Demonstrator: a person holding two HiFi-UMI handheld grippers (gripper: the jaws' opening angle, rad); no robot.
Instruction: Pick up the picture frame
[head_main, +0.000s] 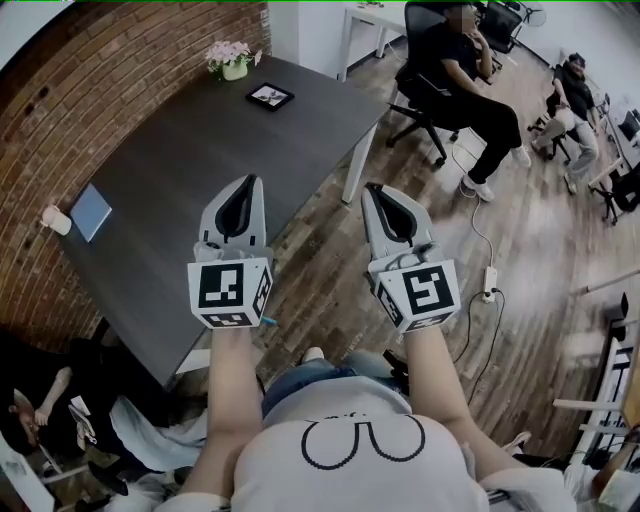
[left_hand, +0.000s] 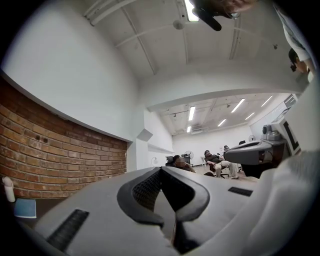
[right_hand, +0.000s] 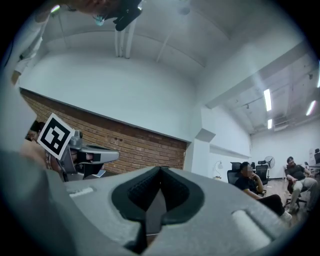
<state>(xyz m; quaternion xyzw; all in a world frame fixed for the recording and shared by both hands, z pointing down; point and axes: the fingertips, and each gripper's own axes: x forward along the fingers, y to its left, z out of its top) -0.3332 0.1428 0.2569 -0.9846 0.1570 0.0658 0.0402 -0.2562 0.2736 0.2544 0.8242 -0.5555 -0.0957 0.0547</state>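
1. The left gripper and the right gripper are held side by side, each with its jaws pressed together and nothing between them.
2. The left gripper's tip is over the dark table, and the right gripper's tip is over the wooden floor.
3. The picture frame lies flat near the table's far end, near a pot of pink flowers and well apart from both grippers.

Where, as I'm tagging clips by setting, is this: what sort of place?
Probably an office or shared workroom: a long dark table beside a brick wall, people seated in wheeled office chairs, and ceiling strip lights.
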